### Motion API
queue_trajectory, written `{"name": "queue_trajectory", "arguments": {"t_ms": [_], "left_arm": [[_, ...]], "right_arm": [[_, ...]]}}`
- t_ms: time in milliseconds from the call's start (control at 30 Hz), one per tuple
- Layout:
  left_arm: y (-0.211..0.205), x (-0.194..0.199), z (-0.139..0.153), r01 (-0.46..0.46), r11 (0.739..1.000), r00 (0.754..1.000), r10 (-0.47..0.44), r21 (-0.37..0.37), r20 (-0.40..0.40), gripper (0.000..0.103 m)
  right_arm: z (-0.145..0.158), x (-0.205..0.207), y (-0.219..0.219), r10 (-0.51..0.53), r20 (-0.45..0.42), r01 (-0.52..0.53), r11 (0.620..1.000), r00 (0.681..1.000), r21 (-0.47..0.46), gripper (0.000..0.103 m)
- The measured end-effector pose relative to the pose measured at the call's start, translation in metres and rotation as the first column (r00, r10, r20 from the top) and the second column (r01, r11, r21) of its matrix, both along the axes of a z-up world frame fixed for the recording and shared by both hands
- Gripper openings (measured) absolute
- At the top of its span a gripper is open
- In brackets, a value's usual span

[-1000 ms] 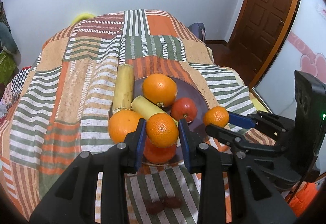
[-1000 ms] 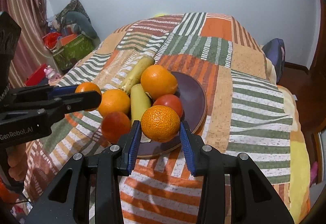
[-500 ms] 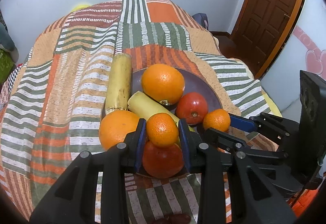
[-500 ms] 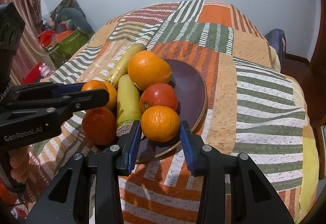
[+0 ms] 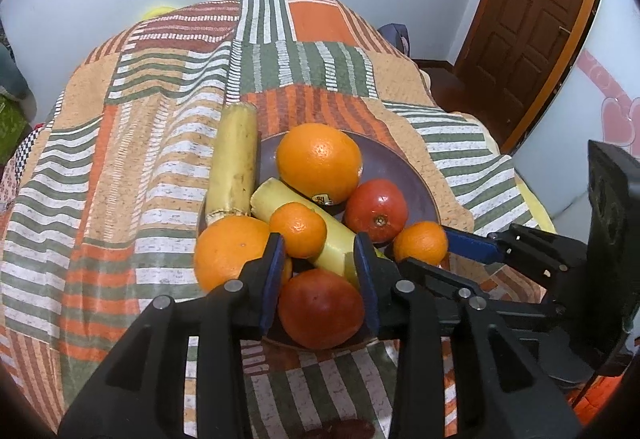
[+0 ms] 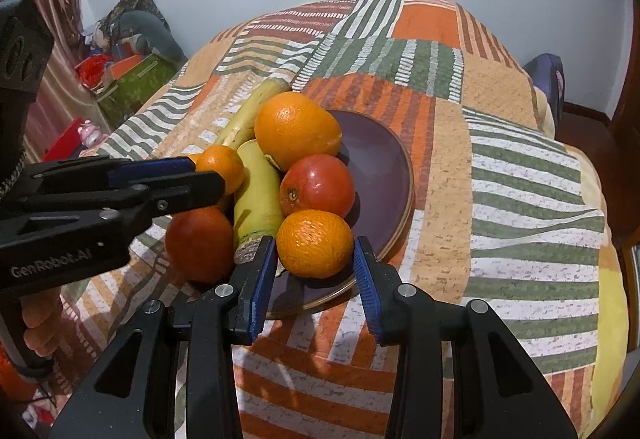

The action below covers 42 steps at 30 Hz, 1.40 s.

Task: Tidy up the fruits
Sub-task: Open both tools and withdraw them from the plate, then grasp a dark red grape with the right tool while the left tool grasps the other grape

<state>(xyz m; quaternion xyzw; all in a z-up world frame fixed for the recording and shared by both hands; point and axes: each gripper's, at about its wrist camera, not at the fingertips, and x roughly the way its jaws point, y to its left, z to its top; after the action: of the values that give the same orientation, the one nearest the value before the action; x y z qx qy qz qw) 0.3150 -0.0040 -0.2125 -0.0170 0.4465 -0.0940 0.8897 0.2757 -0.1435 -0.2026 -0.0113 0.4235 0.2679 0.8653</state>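
Oranges [image 5: 320,163] four, red fruits [image 5: 376,209] two, yellow stalks [image 5: 236,159] two; left fingers [image 5: 272,279] opening empty, right fingers [image 6: 260,279] pinching orange [image 6: 314,243].

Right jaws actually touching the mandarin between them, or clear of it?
Touching. The left wrist view shows the right gripper from the side, with its blue pad flush against the mandarin. Its own view shows both jaws hugging it.
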Motion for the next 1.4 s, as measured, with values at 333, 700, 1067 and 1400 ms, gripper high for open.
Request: {"name": "queue_trajectory", "arguments": {"t_ms": [333, 700, 1067, 1400], "left_arm": [[0.019, -0.031, 0.033, -0.037, 0.999, 0.997, 0.037, 0.008, 0.066, 0.044], [0.04, -0.081, 0.058, -0.075, 0.997, 0.992, 0.073, 0.016, 0.098, 0.059], [0.055, -0.118, 0.053, -0.081, 0.996, 0.996, 0.08, 0.033, 0.043, 0.069], [0.06, -0.139, 0.027, -0.071, 0.997, 0.997, 0.072, 0.026, -0.04, 0.076]], "right_arm": [[0.02, -0.013, -0.005, -0.013, 0.029, 0.013, 1.0, 0.999, -0.002, 0.045], [0.045, -0.043, 0.003, 0.008, 0.071, -0.008, 1.0, 0.997, 0.001, 0.045], [0.038, -0.071, 0.019, 0.046, 0.034, -0.045, 0.999, 0.998, -0.015, 0.05], [0.014, -0.088, 0.042, 0.109, -0.028, -0.11, 0.993, 0.994, -0.031, 0.05]]}}
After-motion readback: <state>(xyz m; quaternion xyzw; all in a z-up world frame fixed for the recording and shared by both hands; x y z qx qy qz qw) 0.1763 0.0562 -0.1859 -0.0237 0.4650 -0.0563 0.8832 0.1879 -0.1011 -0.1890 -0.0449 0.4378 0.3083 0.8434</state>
